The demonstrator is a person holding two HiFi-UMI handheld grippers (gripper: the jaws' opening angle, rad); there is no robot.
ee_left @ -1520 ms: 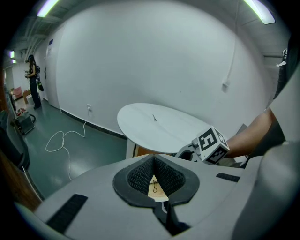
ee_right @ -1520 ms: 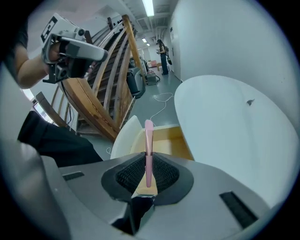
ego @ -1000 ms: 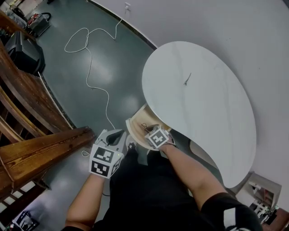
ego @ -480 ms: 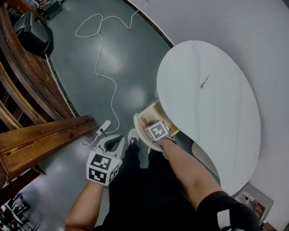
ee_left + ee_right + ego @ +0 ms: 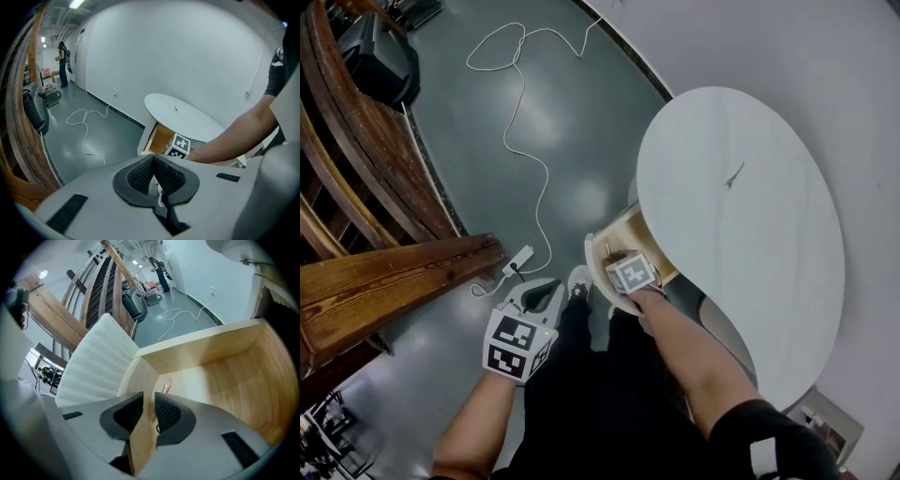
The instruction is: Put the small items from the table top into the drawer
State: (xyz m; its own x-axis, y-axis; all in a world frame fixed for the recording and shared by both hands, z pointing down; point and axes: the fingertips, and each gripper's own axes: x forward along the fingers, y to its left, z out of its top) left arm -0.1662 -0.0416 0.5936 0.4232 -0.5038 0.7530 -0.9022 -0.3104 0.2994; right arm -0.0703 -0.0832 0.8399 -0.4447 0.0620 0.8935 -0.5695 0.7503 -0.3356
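A white kidney-shaped table bears one thin dark item, also seen as a speck in the left gripper view. Its wooden drawer stands pulled out toward me. My right gripper is shut on the drawer's front panel, one jaw on each side of the board. A small pinkish item lies on the drawer floor. My left gripper hangs over the floor left of the drawer, its pads pressed together with nothing held.
A white cable snakes over the green floor to a power strip. Wooden stair rails rise at the left. The white wall runs behind the table. A person stands far down the hall.
The head view has shifted, so table and drawer sit further right in frame. My right gripper stays clamped on the drawer front; the left gripper has barely moved.
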